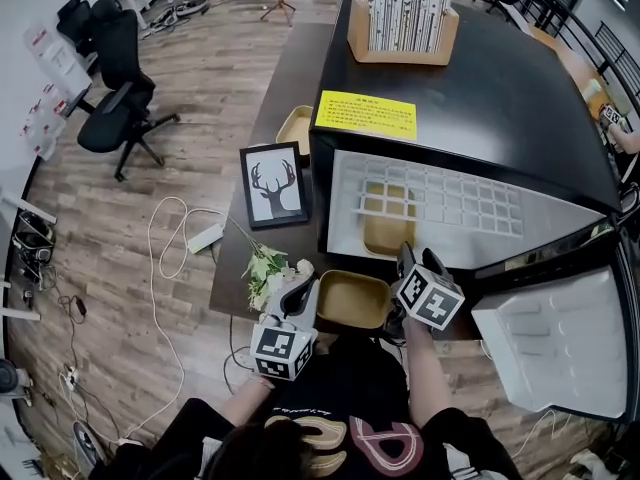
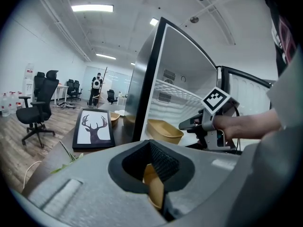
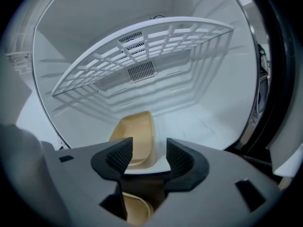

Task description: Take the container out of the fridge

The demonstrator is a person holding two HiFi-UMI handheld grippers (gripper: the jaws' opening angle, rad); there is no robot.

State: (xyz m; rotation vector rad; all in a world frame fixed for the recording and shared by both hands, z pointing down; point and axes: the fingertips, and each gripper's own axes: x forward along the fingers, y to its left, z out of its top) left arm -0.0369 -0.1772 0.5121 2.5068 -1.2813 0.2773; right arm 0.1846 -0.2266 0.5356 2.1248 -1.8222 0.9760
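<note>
The black fridge [image 1: 480,98] stands with its door [image 1: 560,338] swung wide to the right. One tan container [image 1: 388,220] lies on the fridge floor under the white wire shelf [image 1: 440,200]; the right gripper view shows it [image 3: 135,134] beyond the jaws. A second tan container [image 1: 352,298] sits outside, in front of the opening. My left gripper [image 1: 303,294] is shut on its rim [image 2: 154,186]. My right gripper [image 1: 404,260] hangs at the fridge mouth, pointing in. It is open [image 3: 149,157] with nothing between its pads.
A framed deer picture [image 1: 273,184] and a bunch of flowers [image 1: 262,268] lie on the dark table left of the fridge. A third tan container [image 1: 295,128] sits behind the picture. A wooden holder [image 1: 403,18] stands on the fridge top. Office chairs [image 1: 115,98] are at far left.
</note>
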